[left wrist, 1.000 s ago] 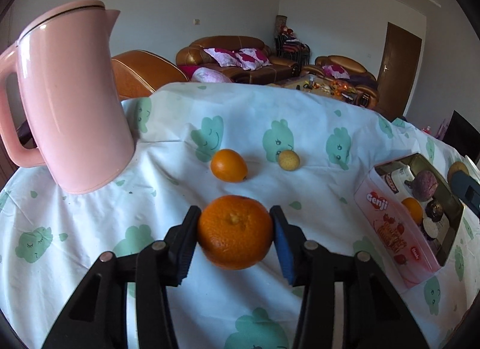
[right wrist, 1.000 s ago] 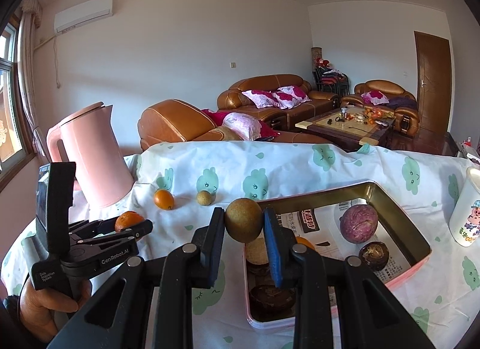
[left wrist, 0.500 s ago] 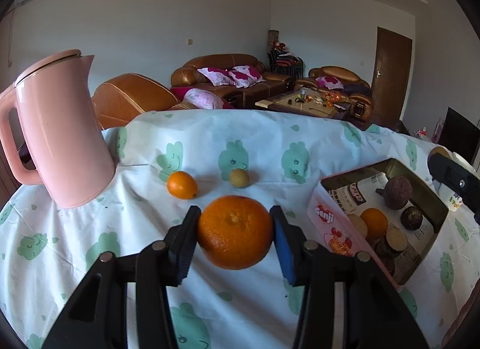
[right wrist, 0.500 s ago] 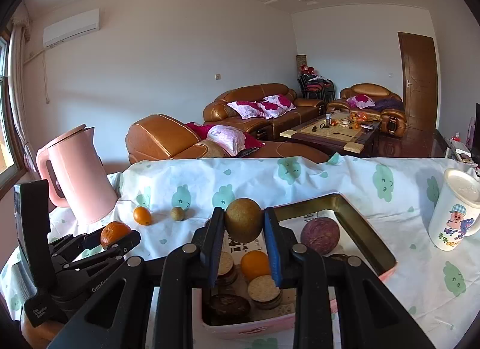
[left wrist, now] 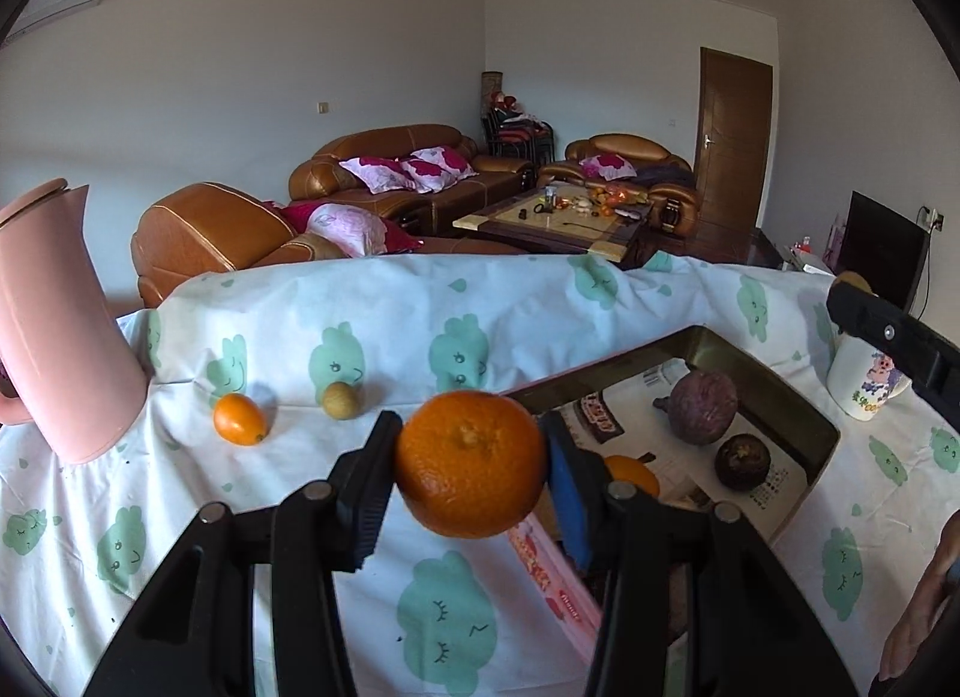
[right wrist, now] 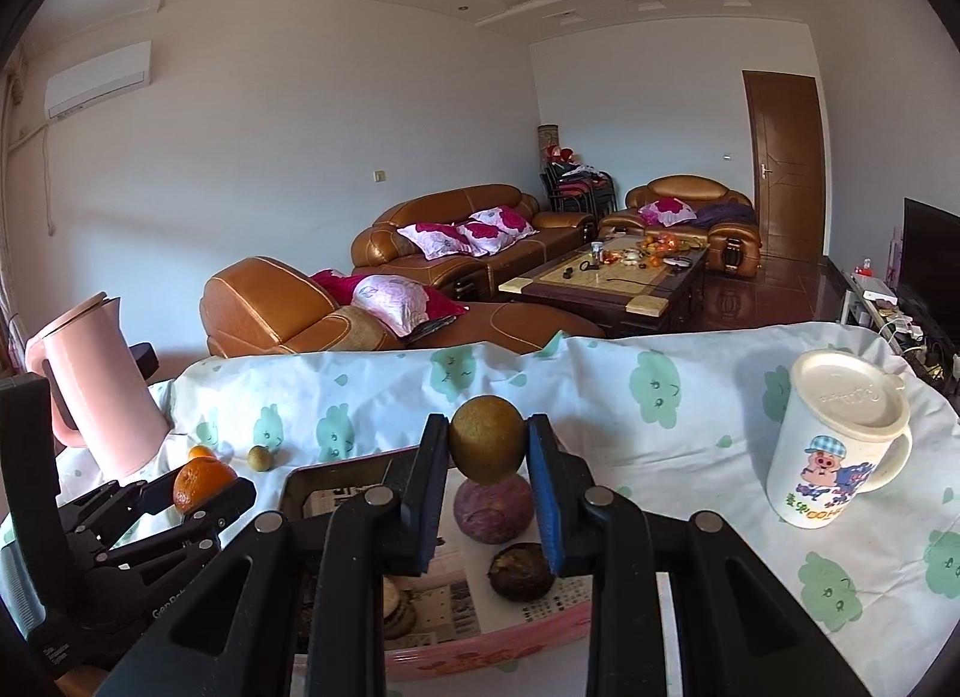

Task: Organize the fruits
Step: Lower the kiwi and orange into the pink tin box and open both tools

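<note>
My left gripper [left wrist: 471,463] is shut on a large orange [left wrist: 471,462] and holds it above the near left corner of the pink box [left wrist: 774,397]. My right gripper [right wrist: 487,451] is shut on a brown-green round fruit [right wrist: 487,447], above the box [right wrist: 336,466]. The box holds a purple fruit [left wrist: 702,406], a dark fruit [left wrist: 742,461], a small orange [left wrist: 633,472] and several more. A small orange [left wrist: 240,418] and a small brown fruit [left wrist: 341,399] lie on the tablecloth to the left.
A pink kettle [left wrist: 57,331] stands at the table's left. A white lidded mug [right wrist: 840,439] stands right of the box. The table's far edge drops off toward sofas. The left gripper's body [right wrist: 120,523] shows left in the right wrist view.
Both grippers have moved right and risen with their fruits. The left one now hangs over the box's near corner; the right one is over the box's right part.
</note>
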### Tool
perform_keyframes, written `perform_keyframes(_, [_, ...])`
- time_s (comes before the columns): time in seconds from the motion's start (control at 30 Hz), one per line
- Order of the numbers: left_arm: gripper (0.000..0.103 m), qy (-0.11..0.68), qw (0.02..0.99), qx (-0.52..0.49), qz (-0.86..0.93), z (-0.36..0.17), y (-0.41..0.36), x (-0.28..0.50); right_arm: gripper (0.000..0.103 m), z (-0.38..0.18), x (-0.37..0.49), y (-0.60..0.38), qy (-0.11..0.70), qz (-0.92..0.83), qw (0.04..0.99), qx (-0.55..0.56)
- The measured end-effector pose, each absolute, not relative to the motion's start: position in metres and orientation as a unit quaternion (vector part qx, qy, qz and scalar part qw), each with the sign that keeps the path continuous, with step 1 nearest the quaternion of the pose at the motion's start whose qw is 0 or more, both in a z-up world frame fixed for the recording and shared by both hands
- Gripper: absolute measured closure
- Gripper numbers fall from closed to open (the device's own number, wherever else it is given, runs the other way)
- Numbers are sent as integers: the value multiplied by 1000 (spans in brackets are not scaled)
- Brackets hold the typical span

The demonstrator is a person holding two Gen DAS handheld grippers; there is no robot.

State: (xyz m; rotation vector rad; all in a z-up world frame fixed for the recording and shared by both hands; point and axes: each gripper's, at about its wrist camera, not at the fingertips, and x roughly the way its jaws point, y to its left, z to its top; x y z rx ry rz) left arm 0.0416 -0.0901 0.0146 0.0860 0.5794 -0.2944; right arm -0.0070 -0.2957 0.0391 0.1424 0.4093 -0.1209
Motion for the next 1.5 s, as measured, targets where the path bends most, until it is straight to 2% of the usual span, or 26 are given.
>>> perform_keyframes(0.3, [54,299,934,65,-185,13,-145,53,75,38,-6,-337,207,-95,970,86])
perform_keyframes(0.53, [54,326,926,93,-168,-1,-175,70,75,7,21,-330,288,-50,951,102])
perform_keyframes(0.73, [54,339,921,98,-163,-7,-175,74,75,-14,32,-325,330,-48,938,95])
perform_keyframes(1.0, [52,345,921,85,-157,-5,-169,76,74,-18,35,-325,333,-14,935,123])
perform_keyframes(1.13, [14,330,929,63,-154,7,-160,70,73,-14,33,-328,323,-1,935,146])
perform_keyframes(1.17, [10,322,933,62,-146,10,-159,68,72,-12,31,-328,315,2,937,150])
perform_keyframes(1.2, [8,314,937,63,-140,14,-157,67,70,-9,29,-329,306,3,940,152])
perform_keyframes(1.3, [1,306,941,56,-134,20,-149,65,53,-1,21,-331,278,-7,948,157])
perform_keyframes(1.37, [0,307,940,46,-139,21,-143,64,35,3,16,-334,258,-15,952,163])
perform_keyframes(1.5, [0,303,943,41,-132,18,-131,59,32,6,12,-337,239,-42,956,164])
